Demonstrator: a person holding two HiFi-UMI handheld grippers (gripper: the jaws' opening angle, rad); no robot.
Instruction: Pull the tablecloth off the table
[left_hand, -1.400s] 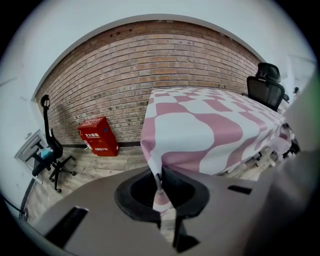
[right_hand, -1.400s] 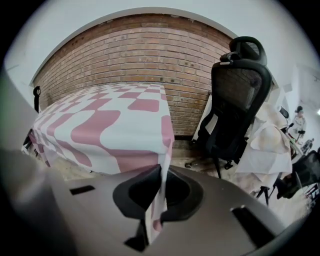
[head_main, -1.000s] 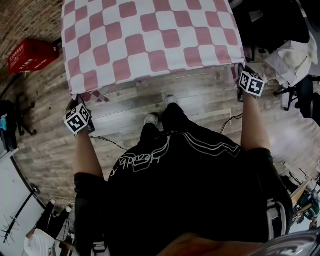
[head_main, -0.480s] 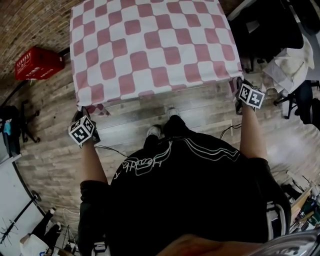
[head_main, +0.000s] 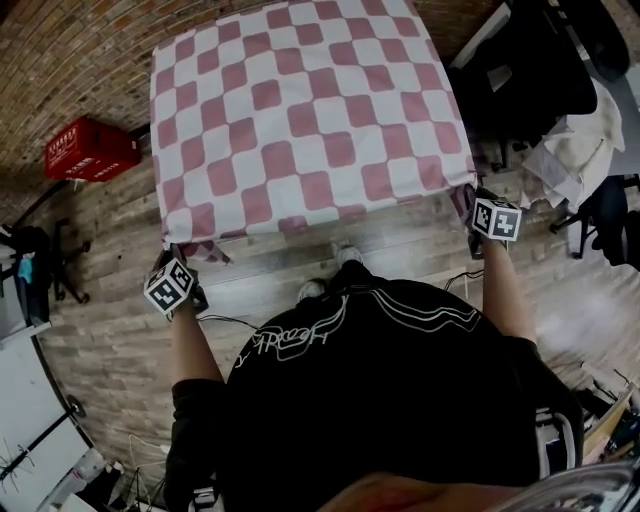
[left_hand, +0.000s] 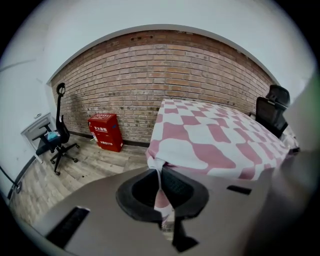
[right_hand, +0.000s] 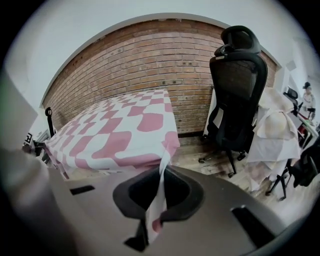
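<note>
A pink-and-white checked tablecloth (head_main: 310, 120) covers the table ahead of me, stretched taut toward me. My left gripper (head_main: 178, 262) is shut on the cloth's near left corner, and in the left gripper view the pinched fabric (left_hand: 162, 197) runs between the jaws up to the tablecloth (left_hand: 210, 137). On the other side my right gripper (head_main: 474, 198) is shut on the near right corner. The right gripper view shows that corner strip (right_hand: 159, 192) clamped in the jaws, leading to the tablecloth (right_hand: 125, 130). The table itself is hidden under the cloth.
A red crate (head_main: 90, 150) stands on the wood floor at the left by the brick wall. Black office chairs (head_main: 530, 70) and a draped white sheet (head_main: 580, 140) crowd the right side. Another chair (left_hand: 55, 137) sits far left. My legs and feet (head_main: 330, 275) are by the table's front edge.
The near edge of the cloth and both grippers have shifted toward me in the head view, and more of the checked cloth's far end and the brick wall now shows.
</note>
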